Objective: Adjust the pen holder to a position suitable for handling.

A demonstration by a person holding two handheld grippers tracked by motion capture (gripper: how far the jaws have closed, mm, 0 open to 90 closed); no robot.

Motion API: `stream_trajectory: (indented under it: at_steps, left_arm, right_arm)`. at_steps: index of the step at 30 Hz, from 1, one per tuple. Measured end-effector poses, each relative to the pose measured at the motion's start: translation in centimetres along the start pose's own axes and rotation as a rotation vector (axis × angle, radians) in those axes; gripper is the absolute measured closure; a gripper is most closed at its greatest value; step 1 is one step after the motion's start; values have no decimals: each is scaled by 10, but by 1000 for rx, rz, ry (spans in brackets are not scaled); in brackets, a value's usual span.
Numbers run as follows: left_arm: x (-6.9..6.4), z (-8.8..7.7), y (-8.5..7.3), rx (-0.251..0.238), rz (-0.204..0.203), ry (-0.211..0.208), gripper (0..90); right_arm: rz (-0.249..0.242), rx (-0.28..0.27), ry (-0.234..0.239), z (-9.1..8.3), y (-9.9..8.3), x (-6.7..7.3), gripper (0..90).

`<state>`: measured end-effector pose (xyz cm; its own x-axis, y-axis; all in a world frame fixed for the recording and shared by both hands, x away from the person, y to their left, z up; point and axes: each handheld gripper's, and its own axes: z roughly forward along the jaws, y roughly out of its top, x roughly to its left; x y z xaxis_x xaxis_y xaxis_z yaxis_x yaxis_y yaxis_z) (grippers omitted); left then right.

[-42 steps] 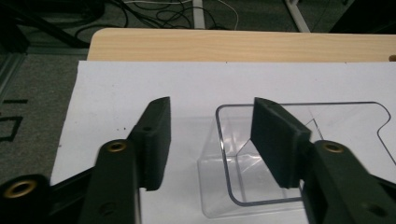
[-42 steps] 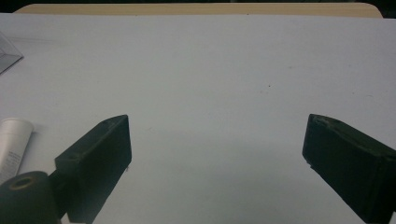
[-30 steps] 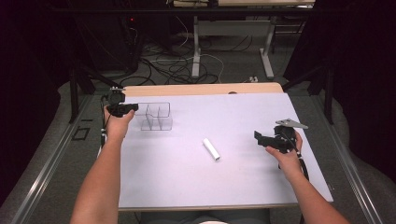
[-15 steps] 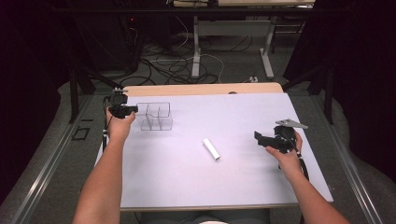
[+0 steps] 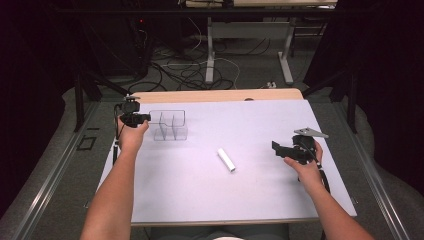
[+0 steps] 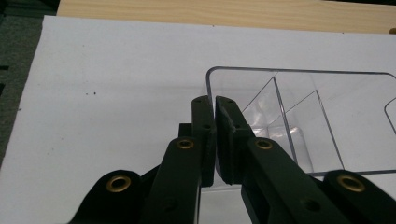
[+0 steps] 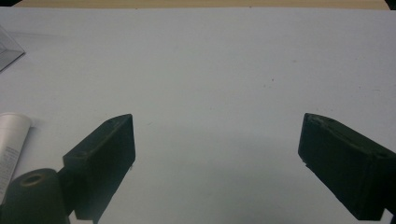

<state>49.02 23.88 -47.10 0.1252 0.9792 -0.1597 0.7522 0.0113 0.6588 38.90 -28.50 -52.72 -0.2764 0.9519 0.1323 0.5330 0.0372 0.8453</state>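
A clear plastic divided container [image 5: 170,125] stands at the back left of the white table cover. My left gripper [image 5: 145,118] is at its left end, and in the left gripper view my left gripper [image 6: 214,99] is shut on the container's [image 6: 303,121] thin left wall near the corner. A white tube [image 5: 226,160] lies flat mid-table. My right gripper [image 5: 276,147] hovers low at the right, pointing left. Its jaws have just been closing a little but stand wide apart, with nothing between them. In the right gripper view my right gripper [image 7: 217,126] faces bare cover, with the tube's [image 7: 11,140] end at the left edge.
The white cover [image 5: 200,195] spans most of the table, with a wooden strip [image 5: 215,95] along the far edge. Cables and desk legs [image 5: 210,55] lie on the floor beyond. A metal rail [image 5: 55,170] runs along the left side.
My left gripper has edged slightly toward the container's left wall. The right hand, the tube and the container have stayed where they were.
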Motion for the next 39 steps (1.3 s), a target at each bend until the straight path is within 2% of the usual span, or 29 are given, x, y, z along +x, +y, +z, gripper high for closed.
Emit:
stream_trajectory:
  at_steps: [12, 15, 16, 22, 25, 29, 37, 39]
  left_arm:
    - [-21, -1, -5, 14, -40, -23, 873]
    - [-29, -1, -6, 27, -31, -35, 873]
    - [-32, 0, -6, 15, -37, -31, 873]
    - [-45, -1, -10, 25, -56, -45, 871]
    - [-50, -3, -12, 31, -49, -45, 871]
    - [-57, -4, -15, 26, -68, -51, 868]
    - [-70, -4, -17, 43, -39, -58, 867]
    - [-73, -4, -17, 52, -33, -73, 865]
  right_arm:
    - [2, 0, 2, 0, 0, 1, 104]
    - [4, -1, 4, 0, 0, 2, 104]
    - [4, -1, 4, 0, 0, 2, 104]
    - [6, -1, 5, 0, 0, 1, 104]
    - [6, 1, 6, 0, 0, 1, 104]
    - [-1, 0, 8, 0, 0, 1, 104]
    - [3, 3, 7, 0, 0, 2, 104]
    - [4, 3, 8, 0, 0, 2, 104]
